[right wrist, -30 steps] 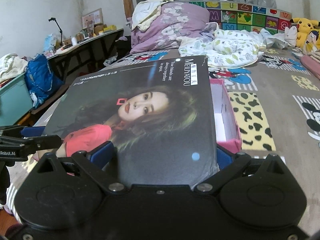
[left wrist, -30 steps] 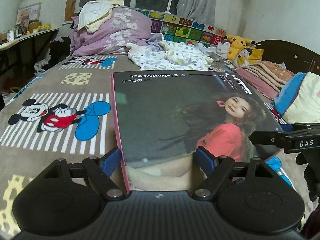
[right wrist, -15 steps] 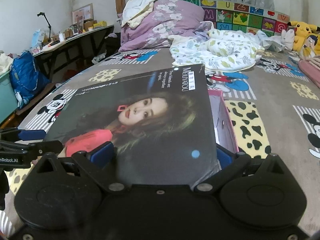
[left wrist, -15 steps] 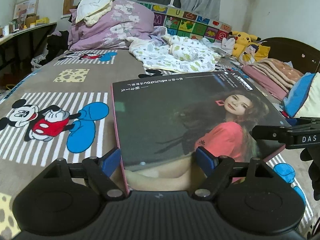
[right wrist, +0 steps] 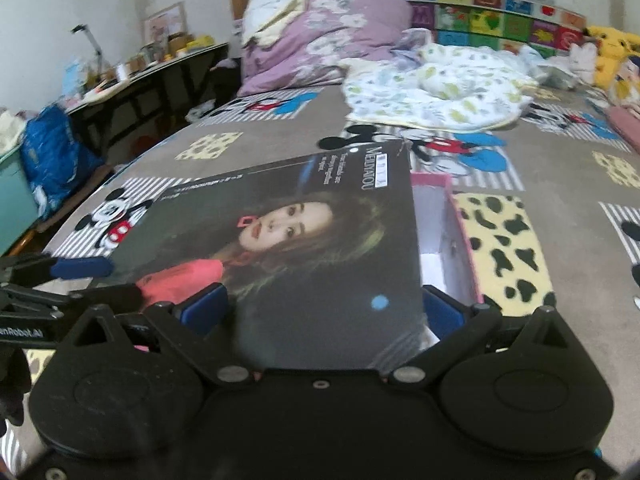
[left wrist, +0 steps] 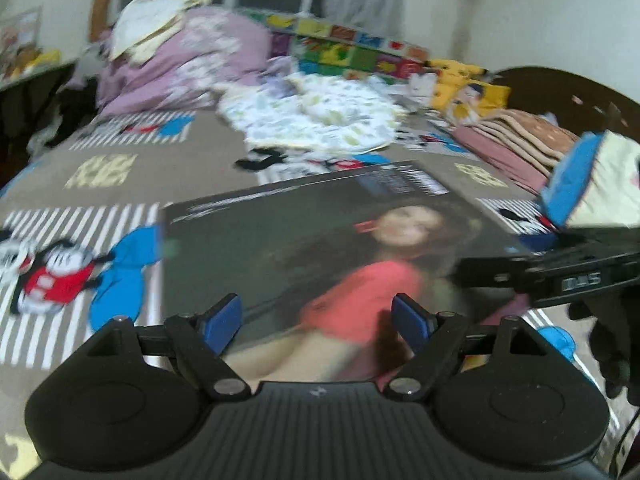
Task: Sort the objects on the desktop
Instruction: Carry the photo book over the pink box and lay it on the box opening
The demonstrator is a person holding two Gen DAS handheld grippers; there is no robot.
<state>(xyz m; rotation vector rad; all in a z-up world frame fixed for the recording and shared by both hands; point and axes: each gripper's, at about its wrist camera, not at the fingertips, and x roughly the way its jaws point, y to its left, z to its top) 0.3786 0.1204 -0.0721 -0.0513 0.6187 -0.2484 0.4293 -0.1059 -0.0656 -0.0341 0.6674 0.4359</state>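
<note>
**Lowering the box lid onto the bedspread**

Carrying the lid [left wrist: 320, 248] between two tools, we hold a flat dark panel printed with a woman in a red top. Our left gripper [left wrist: 316, 316] straddles the near edge of the panel, its blue pads [left wrist: 218, 318] spread on either side. Whether they bear on the panel edges we cannot tell from the left wrist view. Our right gripper [right wrist: 320, 308] straddles the adjoining edge, its jaws likewise spread around the panel. Each tool shows at the side of the other's view.

Change since one second ago:
- The bedspread [right wrist: 560, 168] with the cartoon-mouse print now fills more of both views, and the heap of purple bedding [right wrist: 332, 40] sits higher in the frame. We judge that the lid has travelled down and toward the near part of the bed.
- The left wrist view is now motion-blurred; half a second ago it was sharp. The left tool is therefore moving quickly.
- The pink box [right wrist: 452, 240] stays just right of the panel in the right wrist view, its white interior open and partly covered by the lid.

Consequence for the task: the lid is near the bedspread but not yet released. Both tools need to keep level, or the panel may skew over the box.
</note>
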